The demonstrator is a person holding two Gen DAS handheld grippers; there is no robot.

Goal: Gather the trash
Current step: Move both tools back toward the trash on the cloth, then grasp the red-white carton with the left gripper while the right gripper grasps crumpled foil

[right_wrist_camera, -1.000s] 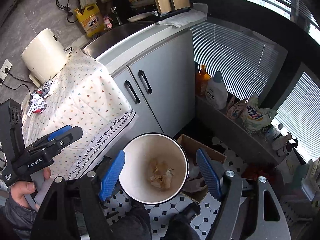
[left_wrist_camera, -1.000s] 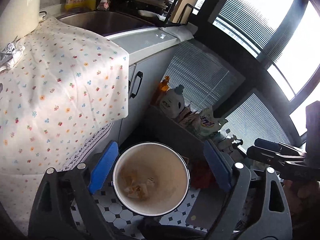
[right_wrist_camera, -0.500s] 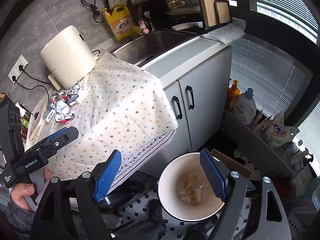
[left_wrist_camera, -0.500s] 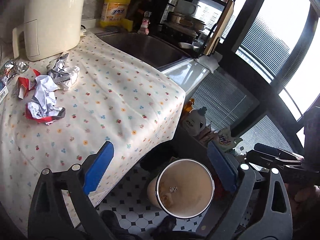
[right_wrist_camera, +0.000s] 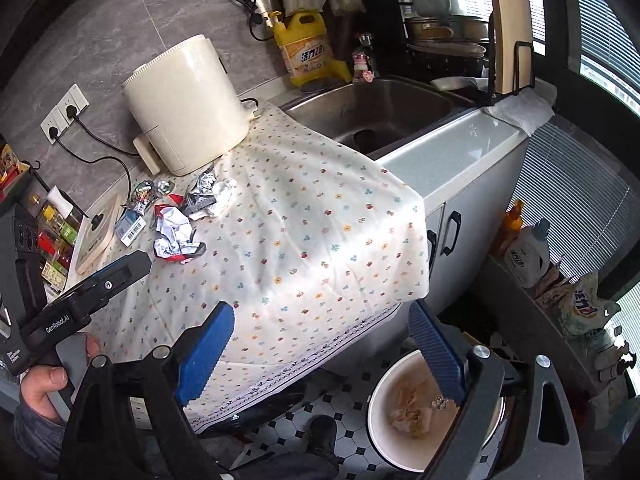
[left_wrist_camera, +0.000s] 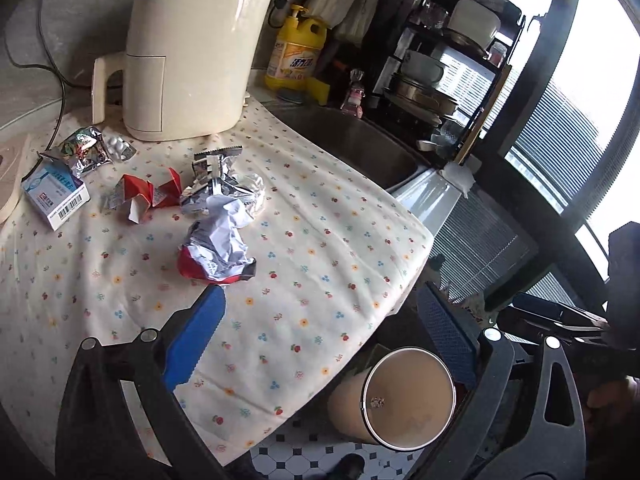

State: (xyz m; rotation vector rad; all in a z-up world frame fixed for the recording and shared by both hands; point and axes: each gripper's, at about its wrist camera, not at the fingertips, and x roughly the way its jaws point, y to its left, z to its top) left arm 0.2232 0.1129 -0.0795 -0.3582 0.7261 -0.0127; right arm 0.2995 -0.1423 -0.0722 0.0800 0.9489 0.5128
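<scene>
Between drops, both claws, left (left_wrist_camera: 320,340) and right (right_wrist_camera: 324,344), gaped empty, jaws just widened, over the cloth (left_wrist_camera: 320,240) edge above one bin (right_wrist_camera: 404,424), so reaching the far pile came next: one box (left_wrist_camera: 54,192), roughly five wrappers (left_wrist_camera: 218,246).

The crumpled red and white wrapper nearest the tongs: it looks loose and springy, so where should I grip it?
Pinch the crumpled wrapper across its raised white middle from above, left tongs open. The flat red edge on the cloth offers little hold.
</scene>
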